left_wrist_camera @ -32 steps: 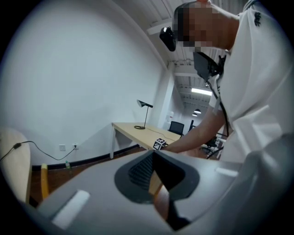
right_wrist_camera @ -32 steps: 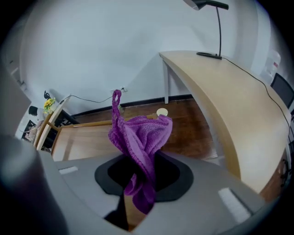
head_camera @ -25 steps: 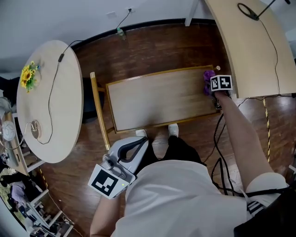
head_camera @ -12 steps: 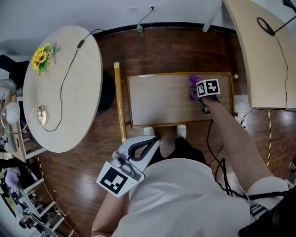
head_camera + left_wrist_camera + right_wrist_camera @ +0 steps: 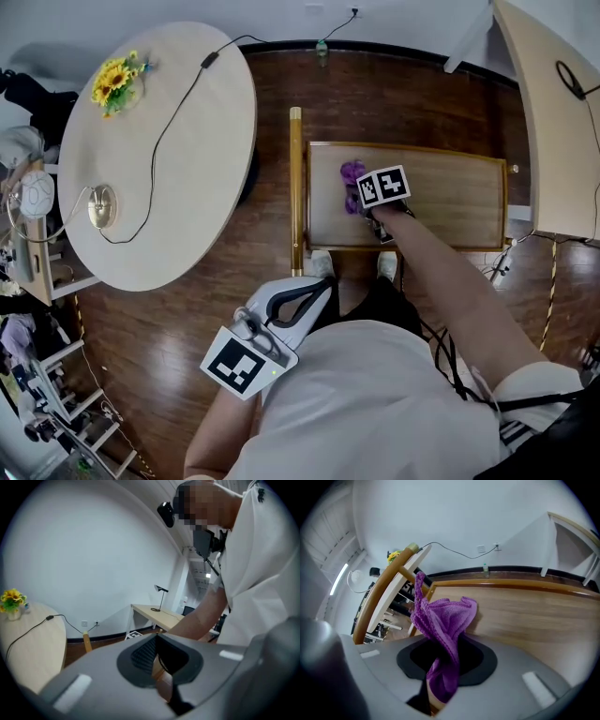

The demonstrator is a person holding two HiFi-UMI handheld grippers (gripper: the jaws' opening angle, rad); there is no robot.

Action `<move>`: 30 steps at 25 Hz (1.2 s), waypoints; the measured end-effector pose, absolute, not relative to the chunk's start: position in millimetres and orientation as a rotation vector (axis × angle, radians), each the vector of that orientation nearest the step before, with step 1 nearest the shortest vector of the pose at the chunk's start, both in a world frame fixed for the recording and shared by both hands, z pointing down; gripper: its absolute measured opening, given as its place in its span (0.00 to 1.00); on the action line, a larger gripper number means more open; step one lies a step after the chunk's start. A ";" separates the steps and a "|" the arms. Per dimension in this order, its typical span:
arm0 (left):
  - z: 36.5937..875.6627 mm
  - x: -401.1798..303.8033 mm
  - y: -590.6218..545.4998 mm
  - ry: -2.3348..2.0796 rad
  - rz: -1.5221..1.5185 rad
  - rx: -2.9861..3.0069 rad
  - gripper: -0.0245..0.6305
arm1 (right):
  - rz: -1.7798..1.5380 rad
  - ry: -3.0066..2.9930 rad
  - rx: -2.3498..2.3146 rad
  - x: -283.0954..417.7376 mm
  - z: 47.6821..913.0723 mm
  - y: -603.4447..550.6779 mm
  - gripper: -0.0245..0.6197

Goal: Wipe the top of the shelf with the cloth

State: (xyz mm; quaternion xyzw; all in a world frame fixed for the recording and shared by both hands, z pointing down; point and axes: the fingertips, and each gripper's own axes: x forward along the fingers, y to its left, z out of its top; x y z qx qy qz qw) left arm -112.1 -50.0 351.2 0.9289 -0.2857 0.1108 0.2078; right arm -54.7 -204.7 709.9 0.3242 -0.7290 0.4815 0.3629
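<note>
In the head view, the purple cloth [image 5: 352, 181] lies bunched at the left end of the light wooden shelf top [image 5: 441, 197]. My right gripper [image 5: 368, 202], under its marker cube, is shut on the cloth and presses it onto the board. The right gripper view shows the cloth [image 5: 447, 616] standing up out of the shut right gripper [image 5: 445, 663], with the shelf top [image 5: 534, 616] stretching away beyond it. My left gripper [image 5: 305, 298] hangs close to my body, off the shelf. In its own view the left gripper [image 5: 157, 656] is shut with nothing in it.
A raised wooden rail [image 5: 296, 187] runs along the shelf's left end. A round table [image 5: 178, 216] with sunflowers [image 5: 114, 82], a cable and a small disc [image 5: 100, 206] stands to the left. A desk [image 5: 553, 122] is at the right. Cables [image 5: 497, 267] lie on the floor.
My right gripper has dragged the cloth across the shelf top from its right end to its left end. The left gripper has stayed by my body.
</note>
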 end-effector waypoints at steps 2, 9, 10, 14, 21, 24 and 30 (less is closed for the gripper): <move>353.7 -126.3 -47.2 -0.796 0.311 2.578 0.07 | 1.250 -1.909 0.790 -93.2 707.6 -199.8 0.20; 361.2 -149.2 -42.0 -0.770 0.308 2.574 0.07 | 1.295 -2.002 0.678 -169.3 697.9 -182.5 0.20; 361.5 -148.9 -42.0 -0.759 0.307 2.578 0.07 | 1.301 -2.008 0.679 -167.3 696.0 -181.7 0.20; 361.3 -139.4 -44.0 -0.692 0.294 2.598 0.07 | 1.265 -2.031 0.716 -131.9 681.3 -175.2 0.20; 355.1 -81.4 -58.2 -0.538 0.280 2.675 0.07 | 1.213 -1.996 0.938 41.2 652.7 -144.3 0.20; 352.0 -45.5 -60.4 -0.472 0.281 2.693 0.07 | 1.242 -1.888 1.109 151.5 652.6 -125.4 0.20; 351.2 9.9 -57.7 -0.401 0.314 2.702 0.07 | 1.173 -1.619 1.330 344.3 670.6 -96.9 0.20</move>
